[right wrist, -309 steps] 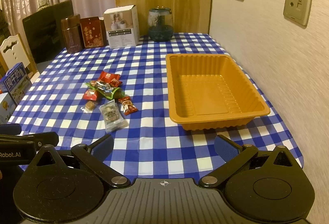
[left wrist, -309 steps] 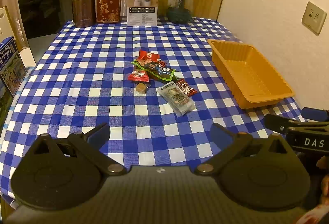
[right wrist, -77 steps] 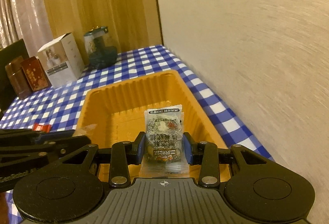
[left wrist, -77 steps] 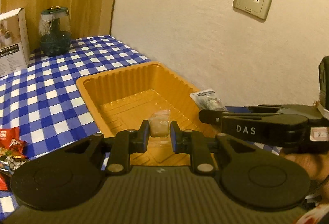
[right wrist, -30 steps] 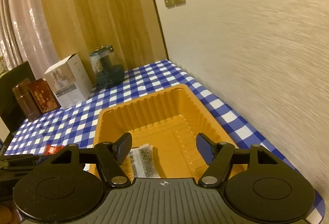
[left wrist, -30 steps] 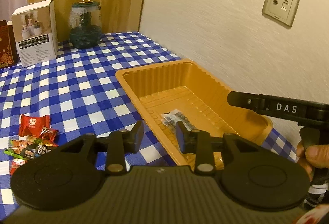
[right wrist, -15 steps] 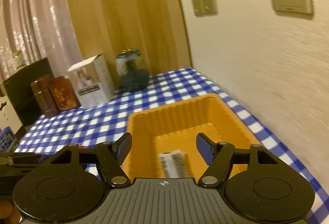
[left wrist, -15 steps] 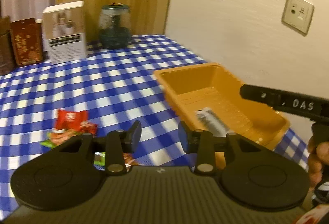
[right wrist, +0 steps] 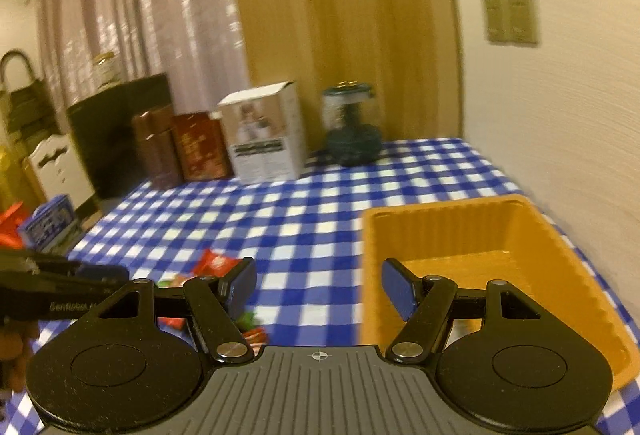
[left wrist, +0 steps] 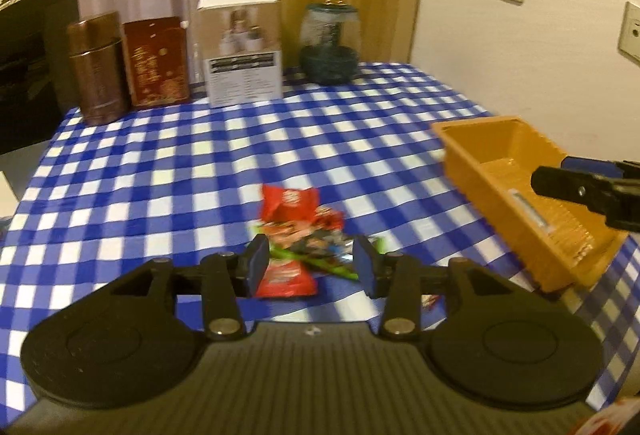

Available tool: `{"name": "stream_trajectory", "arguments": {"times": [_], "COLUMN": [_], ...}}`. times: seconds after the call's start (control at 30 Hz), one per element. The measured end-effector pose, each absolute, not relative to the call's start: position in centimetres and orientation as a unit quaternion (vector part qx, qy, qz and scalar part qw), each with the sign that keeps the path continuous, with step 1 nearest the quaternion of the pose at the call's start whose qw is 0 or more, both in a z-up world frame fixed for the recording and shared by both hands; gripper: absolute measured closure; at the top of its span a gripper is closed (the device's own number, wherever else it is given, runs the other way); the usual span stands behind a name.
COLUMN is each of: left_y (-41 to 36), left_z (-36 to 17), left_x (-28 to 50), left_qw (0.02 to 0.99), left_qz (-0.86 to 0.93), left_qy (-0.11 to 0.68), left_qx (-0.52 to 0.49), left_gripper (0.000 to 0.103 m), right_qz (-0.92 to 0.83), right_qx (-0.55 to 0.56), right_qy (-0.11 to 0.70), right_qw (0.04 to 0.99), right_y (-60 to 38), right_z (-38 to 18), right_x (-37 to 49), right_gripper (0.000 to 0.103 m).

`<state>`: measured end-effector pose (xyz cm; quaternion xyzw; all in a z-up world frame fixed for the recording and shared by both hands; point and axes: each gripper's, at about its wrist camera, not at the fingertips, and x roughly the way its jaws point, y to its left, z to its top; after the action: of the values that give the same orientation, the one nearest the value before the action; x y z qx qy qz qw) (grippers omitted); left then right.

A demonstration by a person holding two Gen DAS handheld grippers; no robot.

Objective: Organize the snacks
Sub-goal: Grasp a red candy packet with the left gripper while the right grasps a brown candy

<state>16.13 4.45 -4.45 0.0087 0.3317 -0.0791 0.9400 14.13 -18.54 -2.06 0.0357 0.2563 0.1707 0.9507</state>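
Where gingham lies, crinkly snack wrappers (left wrist: 301, 235) (foil), ribbed tray (left wrist: 472, 159)

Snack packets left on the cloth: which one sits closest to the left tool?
The flat red packet at the near edge of the pile, just ahead of the open left tool. The other red packet lies at the pile's far side; the green wrapper lies between them.
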Motion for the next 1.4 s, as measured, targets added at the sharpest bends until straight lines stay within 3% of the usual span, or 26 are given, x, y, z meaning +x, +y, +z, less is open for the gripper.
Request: {"name": "stream_trajectory", "arguments": {"times": [0.3, 0.7, 0.8, 1.17, 1.23, 1.4], "left_y": [6.5, 6.0, 5.9, 7.3, 7.3, 6.6], "left_z": [-5.4, -7.5, -7.9, -9.5, -9.6, -10.0], "left_x": [16.4, 18.5, 19.0, 21.1, 21.4, 22.1], "left_qw": [0.937, 0.917, 0.914, 0.906, 0.906, 0.907], "left_qz": [-0.066, -0.089, -0.090, -0.104, -0.106, -0.113], "left_qy": [0.342, 0.387, 0.392, 0.411, 0.409, 0.405], "left_qx": [0.007, 0.040, 0.042, 0.001, -0.005, 0.004], "left_gripper": [0.058, 0.039, 0.038, 0.037, 0.037, 0.042], "right_qz": [0.225, 0.225, 0.223, 0.217, 0.214, 0.217], "right_qx": [-0.026, -0.045, -0.046, -0.048, -0.054, -0.040], "right_qy": [0.302, 0.373, 0.385, 0.410, 0.411, 0.418], "right_qw": [0.926, 0.899, 0.894, 0.885, 0.884, 0.881], "right_y": [-13.2, -11.9, -11.8, -11.3, -11.1, -11.1], "right_z": [-5.0, -9.1, -9.7, -11.3, -11.2, -10.9], "right_x": [14.4, 17.3, 18.1, 20.0, 20.0, 19.7], "right_gripper": [0.034, 0.035, 0.044, 0.060, 0.077, 0.078]}}
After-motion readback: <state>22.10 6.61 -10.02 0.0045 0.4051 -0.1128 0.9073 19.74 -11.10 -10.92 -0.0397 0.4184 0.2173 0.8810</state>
